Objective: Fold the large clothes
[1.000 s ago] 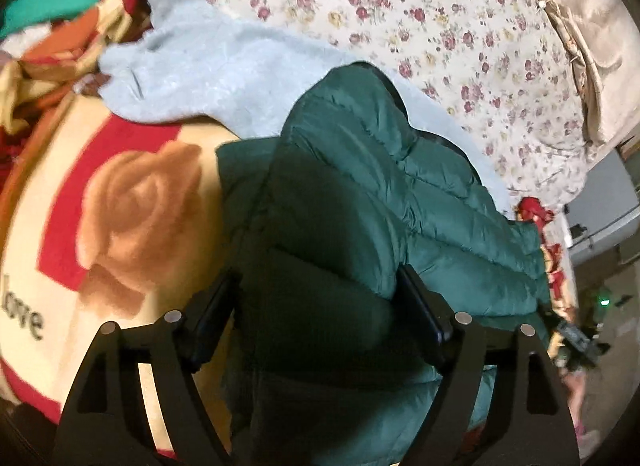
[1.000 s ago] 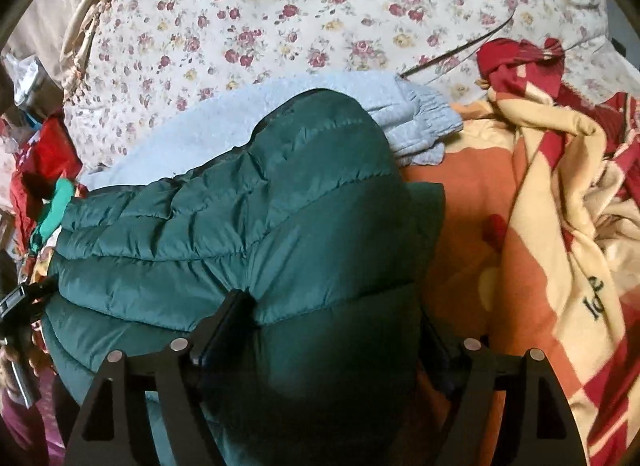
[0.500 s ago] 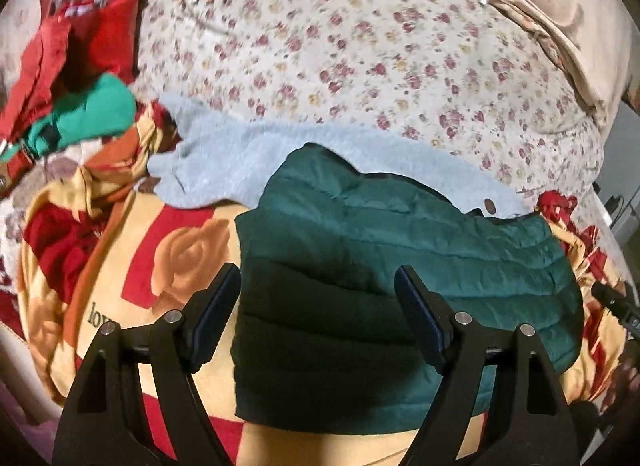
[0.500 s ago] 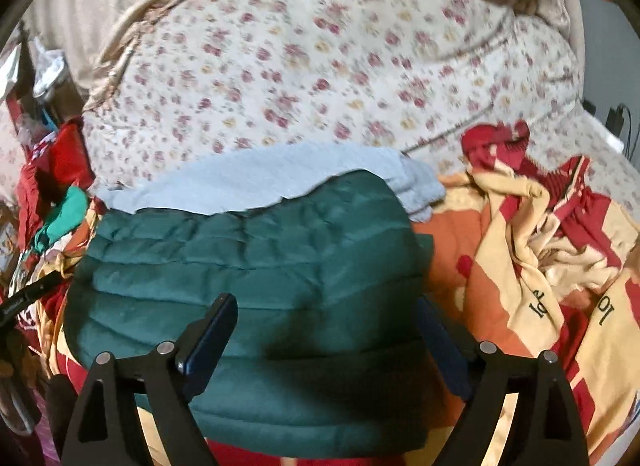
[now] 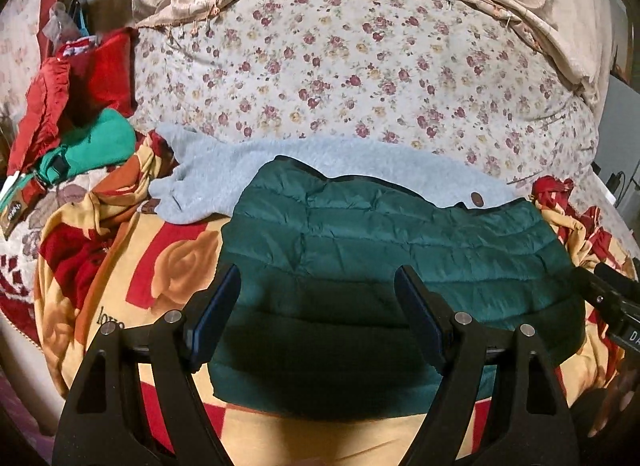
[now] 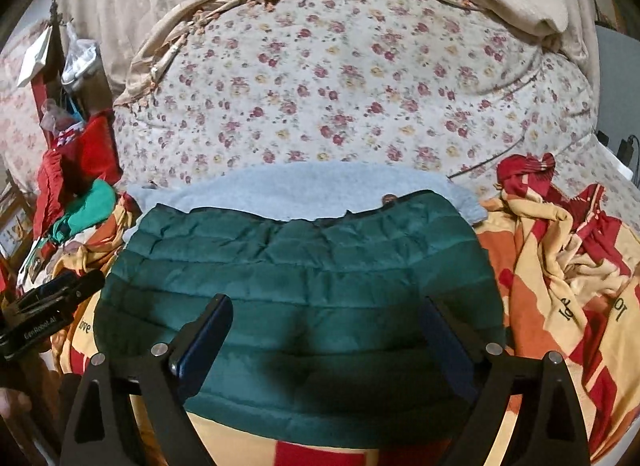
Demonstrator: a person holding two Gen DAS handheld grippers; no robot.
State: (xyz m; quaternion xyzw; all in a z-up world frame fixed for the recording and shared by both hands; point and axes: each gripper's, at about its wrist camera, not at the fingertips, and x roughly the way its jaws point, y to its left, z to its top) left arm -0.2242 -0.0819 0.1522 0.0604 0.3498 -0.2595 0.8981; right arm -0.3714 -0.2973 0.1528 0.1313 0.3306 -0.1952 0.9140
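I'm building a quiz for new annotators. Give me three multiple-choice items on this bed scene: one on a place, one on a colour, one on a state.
1. Where does the light grey fleece garment lie relative to the puffer jacket?
A. partly under it, on its far side
B. folded on top of it
C. on the floor

2. What colour is the puffer jacket?
A. red
B. dark green
C. beige

3. How do both tools stand?
A. shut on the jacket
B. open, holding nothing
C. shut on the blanket

Key: 1 A, the light grey fleece garment shows beyond the puffer jacket, whose far edge overlaps it. 2 B, its quilted fabric is dark green in both views. 3 B, the left tool and right tool have fingers spread apart above the jacket, which lies flat on the rose-print blanket.
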